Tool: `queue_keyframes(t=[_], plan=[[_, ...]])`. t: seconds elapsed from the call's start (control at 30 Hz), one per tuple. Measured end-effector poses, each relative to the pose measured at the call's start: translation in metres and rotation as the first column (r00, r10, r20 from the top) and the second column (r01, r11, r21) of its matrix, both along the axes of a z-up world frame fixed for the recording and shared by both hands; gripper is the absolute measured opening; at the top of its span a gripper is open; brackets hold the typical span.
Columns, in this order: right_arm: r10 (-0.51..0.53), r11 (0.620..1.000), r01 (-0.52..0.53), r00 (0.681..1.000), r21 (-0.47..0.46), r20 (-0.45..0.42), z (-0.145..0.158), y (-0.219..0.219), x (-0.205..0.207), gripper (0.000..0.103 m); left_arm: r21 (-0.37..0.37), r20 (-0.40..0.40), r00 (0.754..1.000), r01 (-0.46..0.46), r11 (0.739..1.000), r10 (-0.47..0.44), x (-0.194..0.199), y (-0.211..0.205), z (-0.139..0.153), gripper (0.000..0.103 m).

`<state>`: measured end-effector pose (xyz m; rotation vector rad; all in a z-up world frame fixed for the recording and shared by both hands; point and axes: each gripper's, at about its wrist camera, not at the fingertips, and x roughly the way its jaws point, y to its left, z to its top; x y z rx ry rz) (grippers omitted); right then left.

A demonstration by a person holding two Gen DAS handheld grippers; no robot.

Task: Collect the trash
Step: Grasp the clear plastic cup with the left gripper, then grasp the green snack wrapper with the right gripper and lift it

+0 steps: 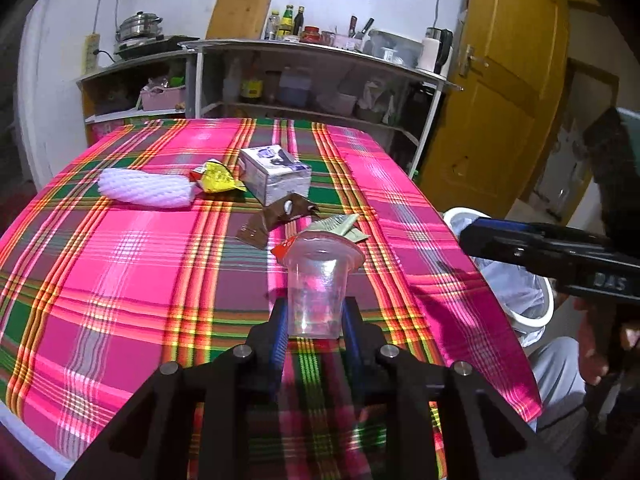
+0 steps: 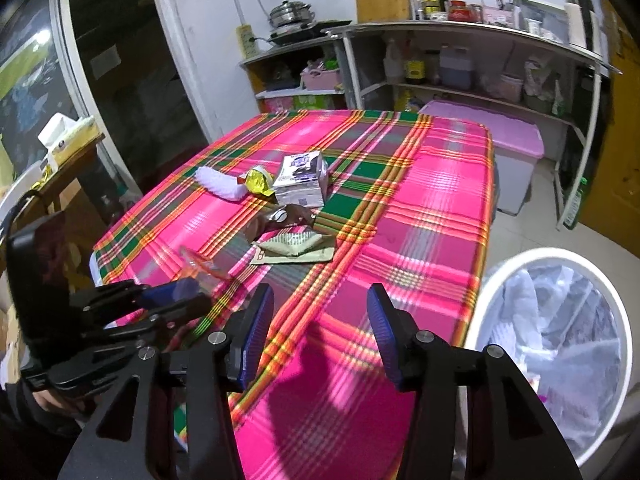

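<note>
- The left gripper (image 1: 314, 320) pinches one clear plastic cup (image 1: 316, 288) by its base, above the plaid tablecloth (image 1: 140, 260); a peeled red-edged foil lid hangs at its rim.
- The right gripper (image 2: 320, 336) is spread wide with nothing between its fingers, beside the white bin (image 2: 560, 344), which has a clear liner.
- Lying on the cloth, one each: white foam sleeve (image 1: 146, 190), yellow wrapper (image 1: 216, 178), small carton (image 1: 276, 176), brown wrapper (image 1: 276, 216), green packet (image 2: 298, 246).

On the bench (image 1: 120, 280), the cup (image 1: 316, 280) sits nearest, between the left gripper's (image 1: 314, 320) jaws; beyond it lie wrappers (image 1: 280, 216); farther, a box (image 1: 276, 176), with a foam sleeve (image 1: 146, 188) to its left; the bin (image 2: 552, 352) stands right of the bench, on the floor.
</note>
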<state>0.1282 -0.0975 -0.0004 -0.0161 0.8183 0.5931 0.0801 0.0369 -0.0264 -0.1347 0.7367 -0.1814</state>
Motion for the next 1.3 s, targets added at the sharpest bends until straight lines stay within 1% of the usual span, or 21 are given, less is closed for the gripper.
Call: queue_keyframes(t=[0.37,0.47,0.6,0.73,0.87,0.97,1.1,1.17,1.23,1.3], plan=[[0.077,0.996,-0.078,0.997,-0.038,-0.023,-0.011,0.040,0.032,0.052,-0.030,0.004,0.998,-0.060,0.998,0.060,0.003,0.024,0.000,0.027],[0.077,0.996,-0.078,0.997,-0.043,-0.031,-0.013,0.052,0.037,0.054,-0.037,0.003,0.997,-0.077,0.996,0.077,0.004,0.032,-0.002,0.027],[0.052,0.998,-0.054,0.998,-0.037,-0.047,-0.015,0.063,0.046,0.060,-0.047,0.006,0.995,-0.095,0.994,0.096,0.004,0.043,-0.002,0.027],[0.044,0.998,-0.045,0.999,-0.045,-0.032,-0.014,0.071,0.052,0.065,-0.057,0.009,0.994,-0.112,0.992,0.112,0.002,0.052,-0.002,0.027],[0.059,0.995,-0.061,0.998,-0.073,-0.031,-0.017,0.087,0.057,0.065,-0.068,0.006,0.992,-0.127,0.990,0.127,0.000,0.060,-0.004,0.027],[0.033,0.992,-0.037,0.999,-0.122,-0.036,-0.024,0.097,0.062,0.065,-0.076,0.002,0.991,-0.136,0.988,0.137,0.000,0.064,-0.005,0.027],[-0.016,0.985,0.004,0.998,-0.173,-0.068,-0.037,0.096,0.069,0.065,-0.082,0.005,0.989,-0.144,0.986,0.145,-0.005,0.070,-0.004,0.027],[-0.030,0.982,0.016,0.997,-0.188,-0.071,-0.038,0.092,0.069,0.065,-0.083,0.006,0.989,-0.146,0.986,0.147,-0.006,0.071,-0.004,0.027],[-0.038,0.985,0.020,0.994,-0.171,-0.099,-0.038,0.084,0.066,0.065,-0.084,0.006,0.989,-0.148,0.985,0.149,-0.006,0.071,-0.004,0.027],[-0.047,0.984,0.028,0.993,-0.174,-0.104,-0.038,0.077,0.061,0.065,-0.088,0.005,0.989,-0.149,0.985,0.150,-0.006,0.071,-0.004,0.027]])
